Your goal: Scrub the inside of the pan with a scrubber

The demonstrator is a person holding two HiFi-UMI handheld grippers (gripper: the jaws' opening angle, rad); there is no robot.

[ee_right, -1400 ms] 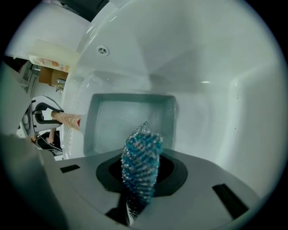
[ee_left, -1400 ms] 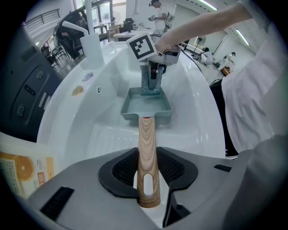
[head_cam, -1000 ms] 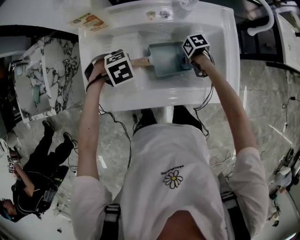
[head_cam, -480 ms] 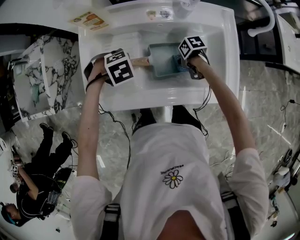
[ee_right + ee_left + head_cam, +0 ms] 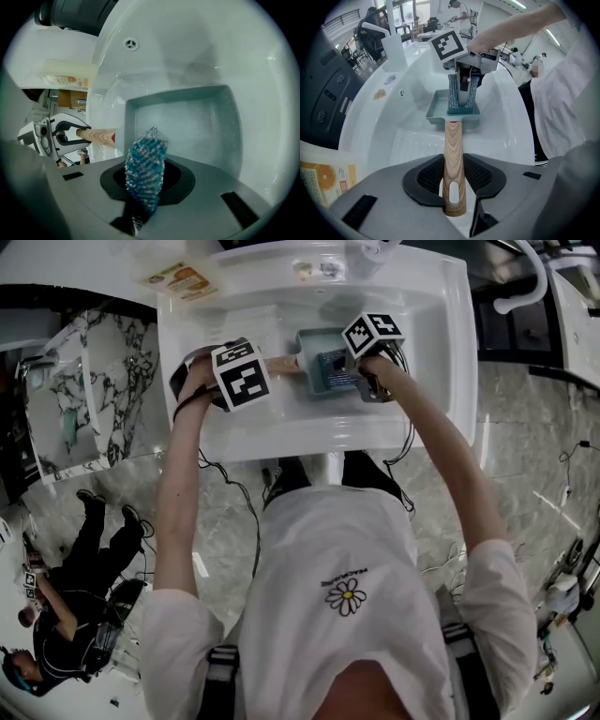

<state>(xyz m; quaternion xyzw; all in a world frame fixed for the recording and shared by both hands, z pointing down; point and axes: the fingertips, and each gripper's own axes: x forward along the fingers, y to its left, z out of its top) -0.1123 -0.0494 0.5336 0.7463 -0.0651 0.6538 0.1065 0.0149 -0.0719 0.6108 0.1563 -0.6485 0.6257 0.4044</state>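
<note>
A pale teal square pan [image 5: 312, 382] with a wooden handle [image 5: 279, 363] lies in the white sink [image 5: 431, 352]. My left gripper [image 5: 453, 187] is shut on the handle [image 5: 453, 159] near its end and points straight down. My right gripper [image 5: 143, 187] is shut on a blue mesh scrubber [image 5: 145, 168] and tilts down over the pan's inside [image 5: 197, 126]. In the left gripper view the scrubber [image 5: 461, 96] hangs into the pan [image 5: 436, 110] at its middle. Whether the scrubber touches the pan's floor I cannot tell.
The sink's walls close round the pan on all sides, with an overflow hole [image 5: 131, 44] in the far wall. A printed leaflet [image 5: 178, 282] lies on the rim at the back left. A white bottle [image 5: 393, 49] stands on the rim. A person [image 5: 66, 606] crouches on the floor, far left.
My right gripper has moved left with the scrubber, from the pan's right edge towards its middle, and has tilted. The left gripper and the handle have stayed still.
</note>
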